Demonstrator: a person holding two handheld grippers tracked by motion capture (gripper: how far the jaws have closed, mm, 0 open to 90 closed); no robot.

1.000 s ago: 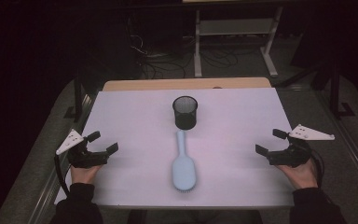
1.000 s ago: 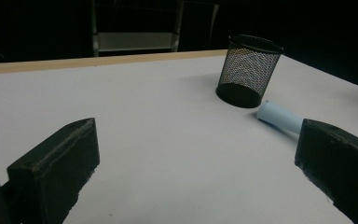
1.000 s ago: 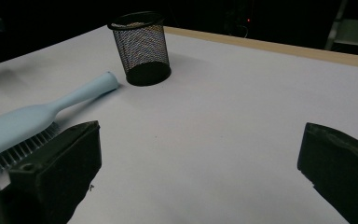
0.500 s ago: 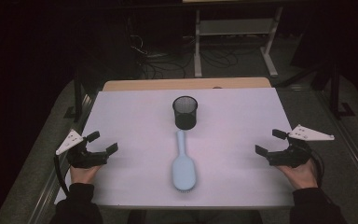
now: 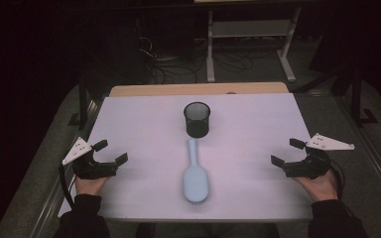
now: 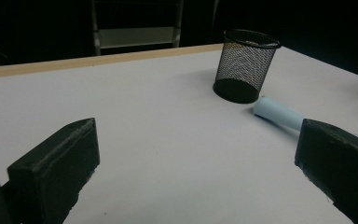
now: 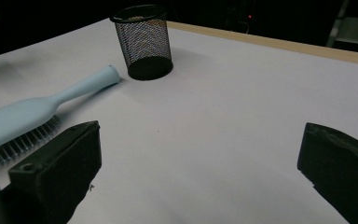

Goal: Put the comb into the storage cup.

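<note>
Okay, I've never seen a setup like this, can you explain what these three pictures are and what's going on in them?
A person sits at a white table, holding hand-worked tongs in each hand: left tongs, right tongs. One picture looks down from above. The other two come from small cameras riding on each tool, so the black blocks at the bottom are its own jaws. On the table lie a light blue hairbrush, bristles down, and just beyond its handle an upright black mesh cup. Both tongs are open and hold nothing.
</note>
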